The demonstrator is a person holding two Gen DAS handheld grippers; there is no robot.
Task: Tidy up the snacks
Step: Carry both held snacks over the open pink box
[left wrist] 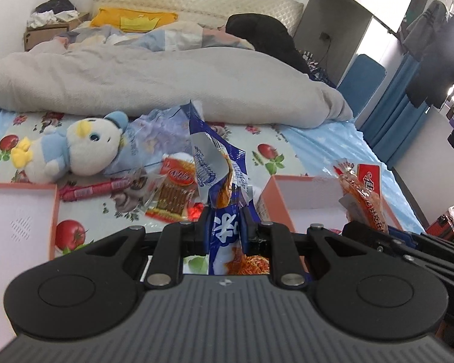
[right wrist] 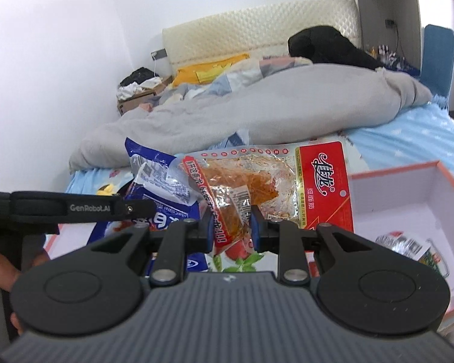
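The left gripper [left wrist: 225,224] pinches a blue noodle packet [left wrist: 218,166] and the right gripper [right wrist: 230,227] pinches a red-labelled spicy strip packet [right wrist: 266,181], both above the pink-edged box [right wrist: 408,190], ready to sort.

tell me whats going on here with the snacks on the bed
A person is sorting snacks on a bed with a handheld gripper in each hand. The left gripper is shut on a blue snack packet, held up off the bedsheet. The right gripper is shut on a red and clear snack packet, also lifted. An open pink-edged box sits to the right with one packet already inside. More snacks, including a pink sausage stick, lie loose beside a plush duck.
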